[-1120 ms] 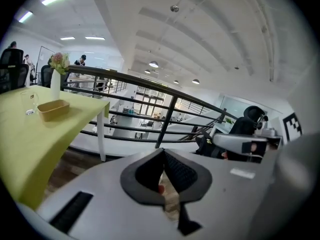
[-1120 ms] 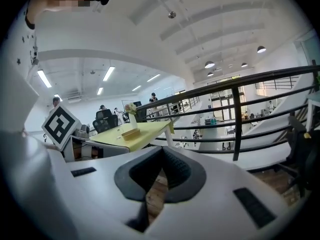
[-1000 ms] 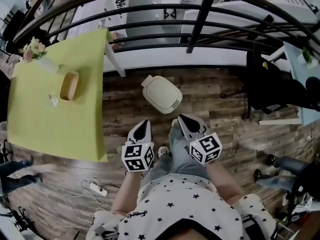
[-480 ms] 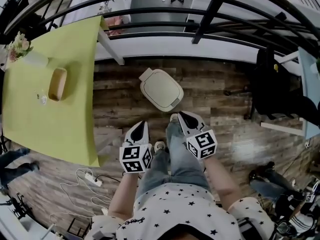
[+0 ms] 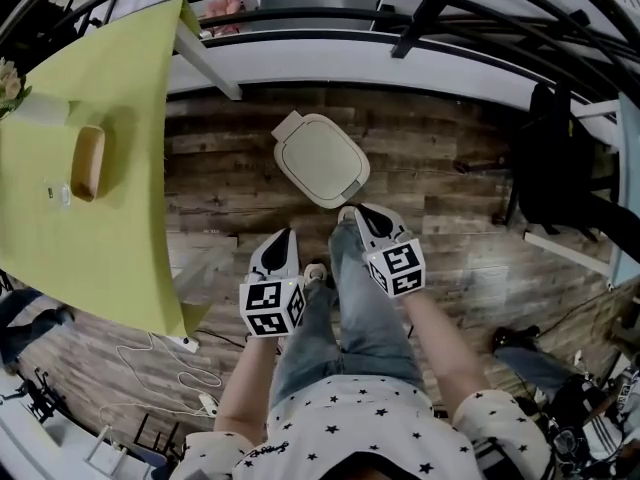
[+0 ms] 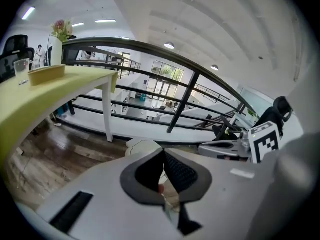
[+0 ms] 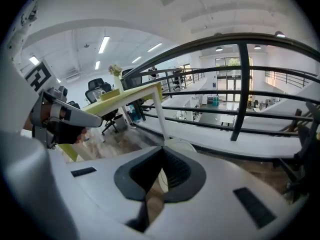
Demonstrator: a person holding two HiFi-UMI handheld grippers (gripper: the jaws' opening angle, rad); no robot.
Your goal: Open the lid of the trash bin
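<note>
Spanning the head view, a wood-plank floor [image 5: 240, 198] is shown, bordered at the top by a black railing [image 5: 420, 13]. The left side is taken up by a table with a yellow-green top [image 5: 110, 238]. A person in a star-printed shirt [image 5: 360, 418] and jeans is seen from above at the bottom. A black chair [image 5: 560, 158] is placed at the right.

The cream trash bin [image 5: 320, 160] stands on the floor between table and chair, just ahead of the person; its lid is seen down, flat on the bin.

The left gripper [image 5: 282, 238] is held over the floor, short of the bin and apart from it. In its own view the jaws [image 6: 163, 151] are brought together at the tips with nothing between them, and the bin [image 6: 142, 145] is seen beyond.

The right gripper [image 5: 360, 213] is held with its tip close to the bin's near edge; contact cannot be judged. Its jaws [image 7: 161, 150] are likewise closed on nothing, with the bin [image 7: 181, 145] directly ahead.

On the table, a wooden tray [image 5: 87, 161], a flower vase [image 5: 20, 98] and a small glass [image 5: 58, 193] are set.
</note>
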